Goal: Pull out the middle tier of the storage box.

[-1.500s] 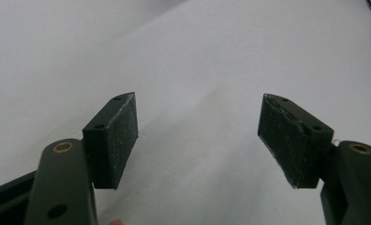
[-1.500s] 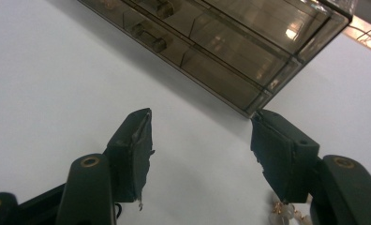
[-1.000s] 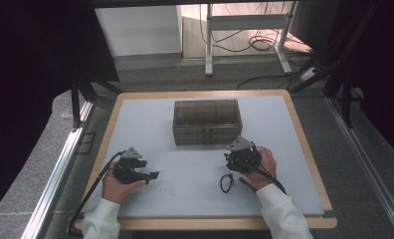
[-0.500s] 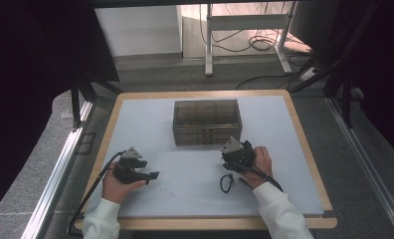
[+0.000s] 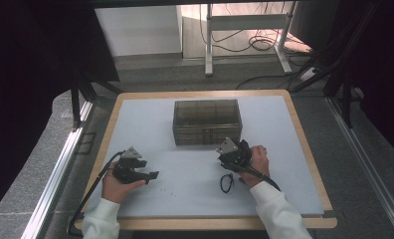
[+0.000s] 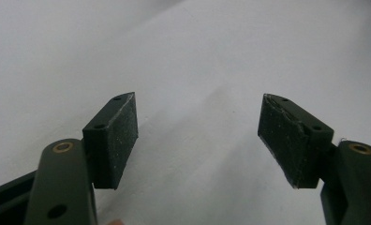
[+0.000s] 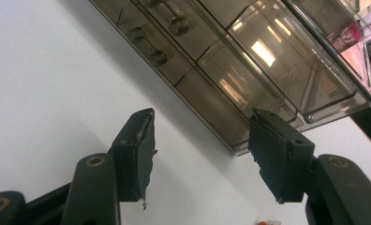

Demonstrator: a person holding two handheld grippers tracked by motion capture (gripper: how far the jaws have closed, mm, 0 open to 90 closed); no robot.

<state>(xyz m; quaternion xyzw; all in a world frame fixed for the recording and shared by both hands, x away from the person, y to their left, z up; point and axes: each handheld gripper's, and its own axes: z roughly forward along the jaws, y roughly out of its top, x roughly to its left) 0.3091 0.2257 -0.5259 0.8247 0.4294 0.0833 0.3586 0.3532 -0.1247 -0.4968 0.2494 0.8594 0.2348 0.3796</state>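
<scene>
Item: smoked-acrylic drawer organiser [image 5: 207, 121], mid-table on the white mat [image 5: 150, 119], handled drawers facing the person

Right gripper [image 7: 200, 154]: jaws apart, empty, aimed at the organiser's lower front corner, not touching

Left gripper [image 6: 197, 136]: jaws wide, empty, idle over bare mat (well clear of the organiser)

Black hair tie [image 5: 227, 183]: just beside the right hand

Step, judged: approach to a drawer handle [image 7: 147, 47]; next, line jaws on handle, close, pull straight
</scene>
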